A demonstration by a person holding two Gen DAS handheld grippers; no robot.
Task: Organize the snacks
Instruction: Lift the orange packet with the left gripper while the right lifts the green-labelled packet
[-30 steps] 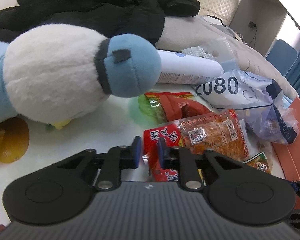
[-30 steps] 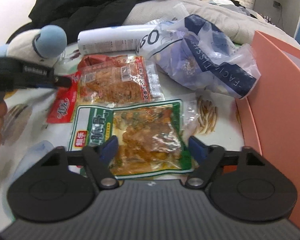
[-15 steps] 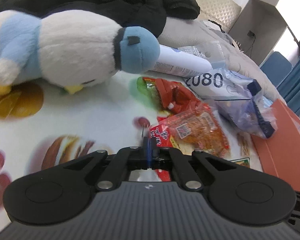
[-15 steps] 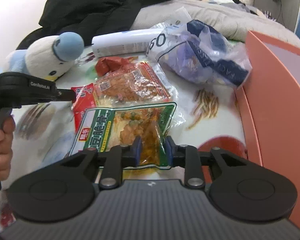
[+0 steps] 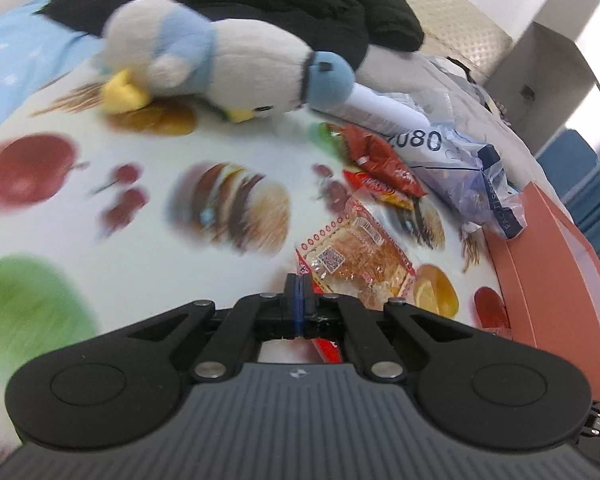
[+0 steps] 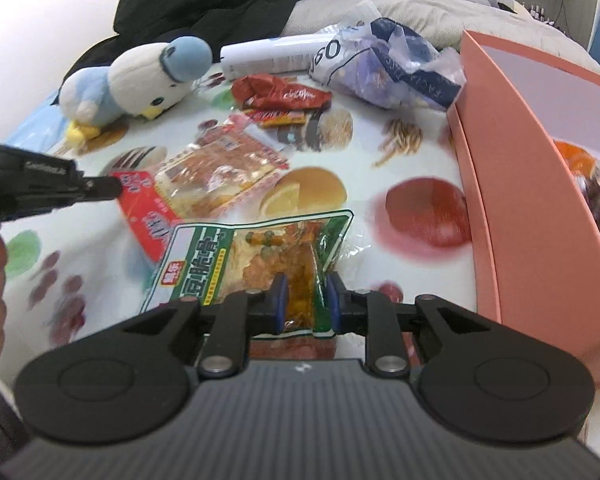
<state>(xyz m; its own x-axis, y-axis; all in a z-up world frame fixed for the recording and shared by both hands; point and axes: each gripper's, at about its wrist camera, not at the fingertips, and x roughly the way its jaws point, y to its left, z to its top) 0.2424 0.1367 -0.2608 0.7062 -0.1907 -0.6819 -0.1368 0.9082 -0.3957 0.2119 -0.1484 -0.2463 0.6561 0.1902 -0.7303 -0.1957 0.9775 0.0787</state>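
The green-edged clear snack packet (image 6: 260,256) hangs above the fruit-printed tablecloth (image 6: 380,152), clamped at its near edge in the right gripper (image 6: 303,300). The red-and-clear snack packet (image 6: 204,184) is pinched at its red corner by the left gripper (image 5: 298,286), jaws fully together. A salmon-pink cardboard box (image 6: 520,200) stands just right.

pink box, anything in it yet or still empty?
Not empty. In the right wrist view the pink box stands open at the right edge, with colourful wrappers visible inside. How full it is, cannot tell: most of the interior is out of frame.
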